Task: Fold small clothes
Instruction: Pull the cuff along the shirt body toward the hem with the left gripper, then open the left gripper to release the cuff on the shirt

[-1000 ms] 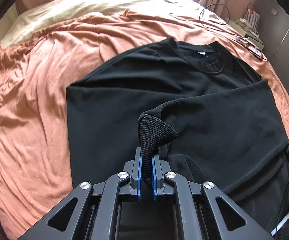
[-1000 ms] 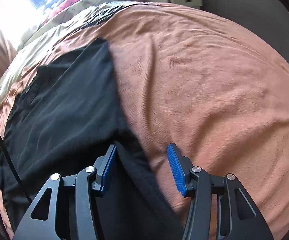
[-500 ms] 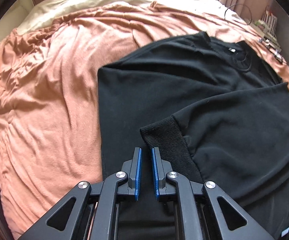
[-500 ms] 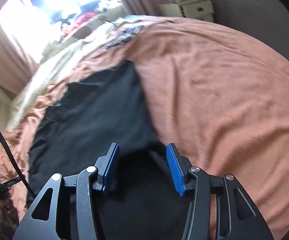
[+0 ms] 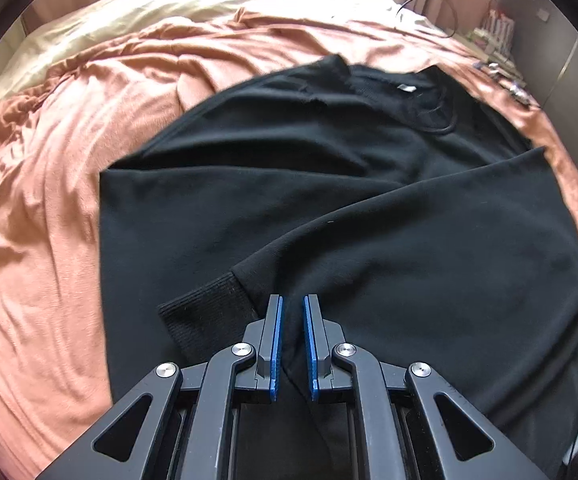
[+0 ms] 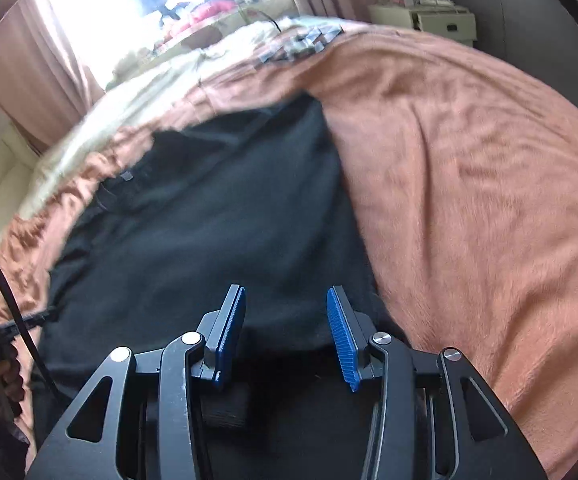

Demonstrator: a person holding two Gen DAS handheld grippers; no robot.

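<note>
Across the salmon bedspread point(image 5: 49, 208) lies the black sweatshirt point(image 5: 273, 184), spread front-up, collar point(image 5: 429, 104) at the far end and one sleeve folded diagonally over the body. Judged from its drape and soft creases, the sweatshirt is a limp, medium-weight knit: it will sag from any single hold, is neither slippery nor fragile, and will grip the napped bedspread under it somewhat. The ribbed cuff point(image 5: 205, 312), lying on the sweatshirt's near left part, is the thickest and firmest place to take hold; hem corners and shoulder seams would serve next. Just beside the cuff, the left gripper point(image 5: 291, 336) hovers over the sweatshirt with its jaws drawn narrow; whether cloth sits between them cannot be told. Above the sweatshirt's right edge, the right gripper point(image 6: 285, 332) is closing, nothing visibly between its pads.
</note>
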